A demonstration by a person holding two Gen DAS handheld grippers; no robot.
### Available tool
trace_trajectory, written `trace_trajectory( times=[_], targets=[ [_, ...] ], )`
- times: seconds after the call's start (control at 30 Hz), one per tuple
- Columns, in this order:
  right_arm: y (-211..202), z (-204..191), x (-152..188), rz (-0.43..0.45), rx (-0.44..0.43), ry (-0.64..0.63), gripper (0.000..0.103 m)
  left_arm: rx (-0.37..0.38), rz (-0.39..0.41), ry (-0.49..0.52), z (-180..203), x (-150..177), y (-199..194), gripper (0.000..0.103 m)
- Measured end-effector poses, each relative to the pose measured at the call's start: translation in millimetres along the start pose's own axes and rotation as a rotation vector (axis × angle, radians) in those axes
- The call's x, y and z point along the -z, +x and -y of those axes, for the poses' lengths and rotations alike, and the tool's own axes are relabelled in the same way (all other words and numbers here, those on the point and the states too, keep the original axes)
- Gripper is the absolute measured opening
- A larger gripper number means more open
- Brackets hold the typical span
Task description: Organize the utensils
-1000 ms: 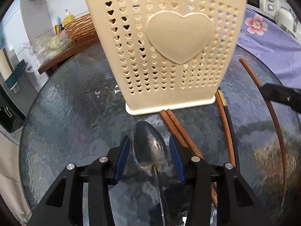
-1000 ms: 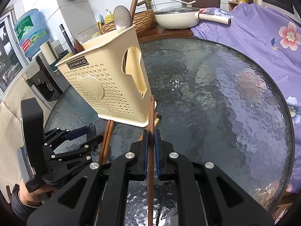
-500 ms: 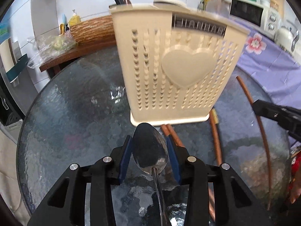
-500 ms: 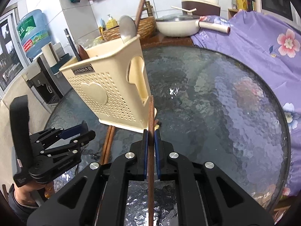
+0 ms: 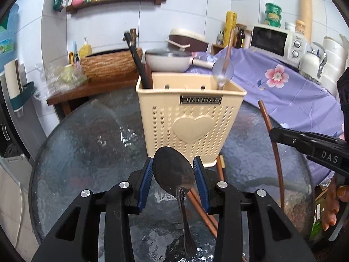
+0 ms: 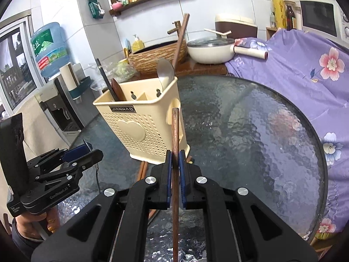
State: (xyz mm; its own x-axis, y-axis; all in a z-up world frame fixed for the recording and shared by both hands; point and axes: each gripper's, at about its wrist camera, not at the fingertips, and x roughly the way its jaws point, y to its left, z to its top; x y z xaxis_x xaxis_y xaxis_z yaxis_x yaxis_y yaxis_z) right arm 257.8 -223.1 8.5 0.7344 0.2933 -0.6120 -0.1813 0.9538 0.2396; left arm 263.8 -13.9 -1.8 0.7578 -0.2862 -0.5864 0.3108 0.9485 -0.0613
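Right now the left gripper [image 5: 173, 175] clamps a metal spoon [image 5: 173, 172] by its bowl, while the right gripper [image 6: 175, 173] pinches a brown chopstick [image 6: 175, 144]. Both hover above the glass table [image 6: 250, 131], just before the cream utensil basket [image 5: 189, 122].

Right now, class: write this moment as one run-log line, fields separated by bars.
left gripper: shut on spoon | right gripper: shut on chopstick | utensil holder: upright on glass table | loose chopsticks: on table

left gripper [image 5: 173, 175]: black, blue pads | right gripper [image 6: 175, 170]: same, silver screws
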Motion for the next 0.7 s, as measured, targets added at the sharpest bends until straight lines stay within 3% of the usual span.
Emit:
trace_trajectory(
  times=[0.7],
  targets=[
    [-48, -14, -7, 0.102, -0.052, -0.064, 0.007, 0.063, 0.096, 0.024, 7, -12, -36, 0.036]
  ],
)
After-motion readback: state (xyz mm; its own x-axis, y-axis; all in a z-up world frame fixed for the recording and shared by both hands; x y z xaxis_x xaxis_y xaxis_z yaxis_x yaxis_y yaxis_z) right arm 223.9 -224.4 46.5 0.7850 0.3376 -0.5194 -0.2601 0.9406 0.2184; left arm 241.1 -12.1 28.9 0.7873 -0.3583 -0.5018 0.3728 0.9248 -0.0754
